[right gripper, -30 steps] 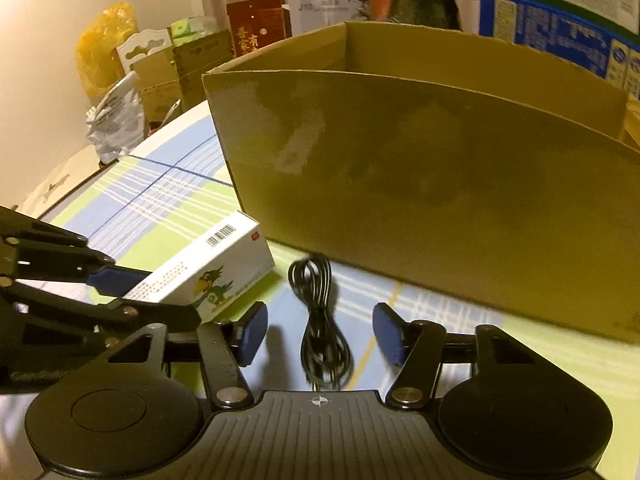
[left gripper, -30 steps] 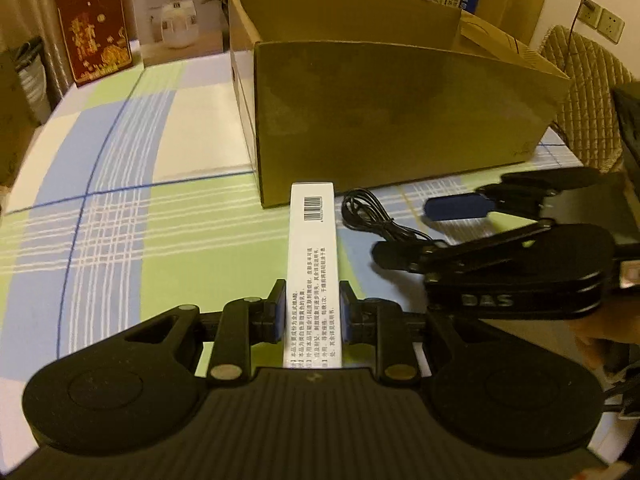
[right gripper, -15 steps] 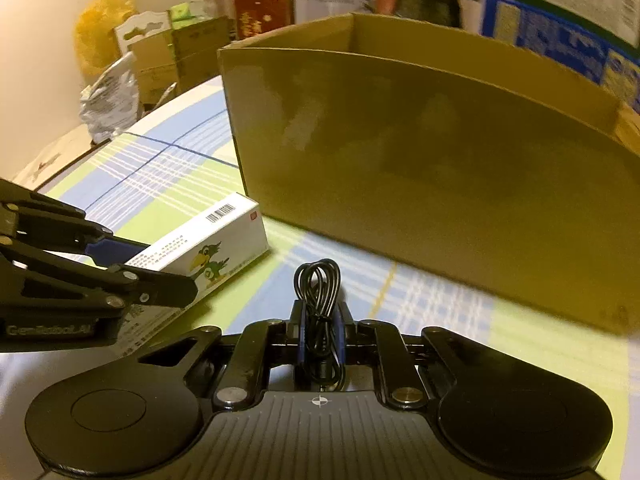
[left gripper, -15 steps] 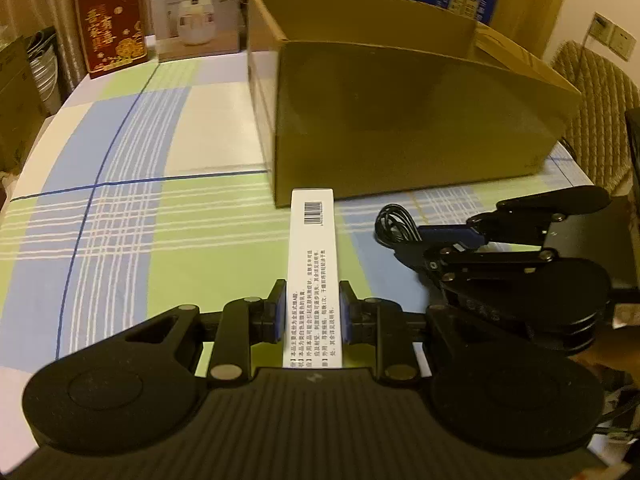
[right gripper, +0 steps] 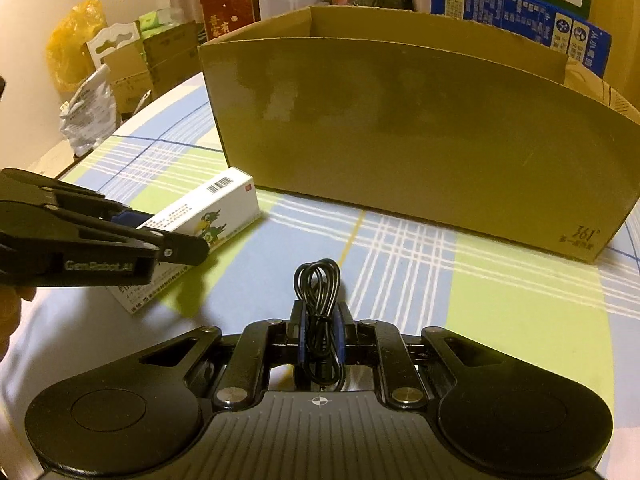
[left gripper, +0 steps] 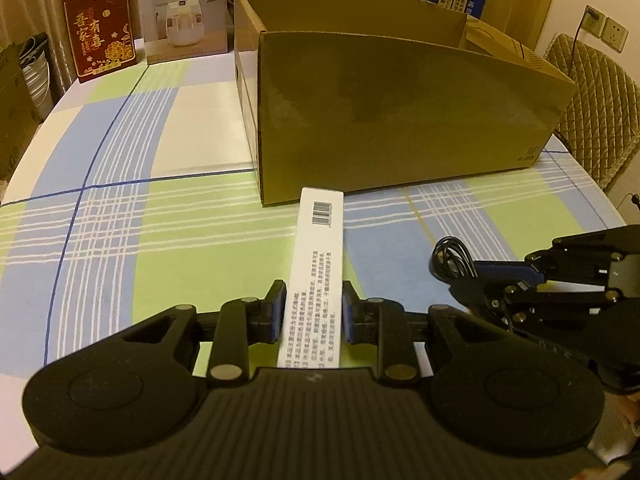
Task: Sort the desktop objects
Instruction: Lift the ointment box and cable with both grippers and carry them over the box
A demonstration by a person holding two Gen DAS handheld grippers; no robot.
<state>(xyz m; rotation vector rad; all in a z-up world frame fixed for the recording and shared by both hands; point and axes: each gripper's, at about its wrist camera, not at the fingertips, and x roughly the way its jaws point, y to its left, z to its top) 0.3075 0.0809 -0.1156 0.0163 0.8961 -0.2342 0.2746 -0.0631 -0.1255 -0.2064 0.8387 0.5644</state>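
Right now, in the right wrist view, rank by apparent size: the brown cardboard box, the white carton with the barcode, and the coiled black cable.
1. Brown cardboard box
2. White carton with the barcode
3. Coiled black cable, though nearest the camera

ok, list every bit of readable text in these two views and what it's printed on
"J10 HUMIDIFIER": white humidifier box behind the table.
"GenRobot.AI": side of the left gripper.
"361°": lower corner of the cardboard box; smaller line beneath it too blurred.
Gold Chinese characters: red box.
Barcode and dense Chinese print: white carton held in the left gripper, too small to read.
Blue box print: too small.
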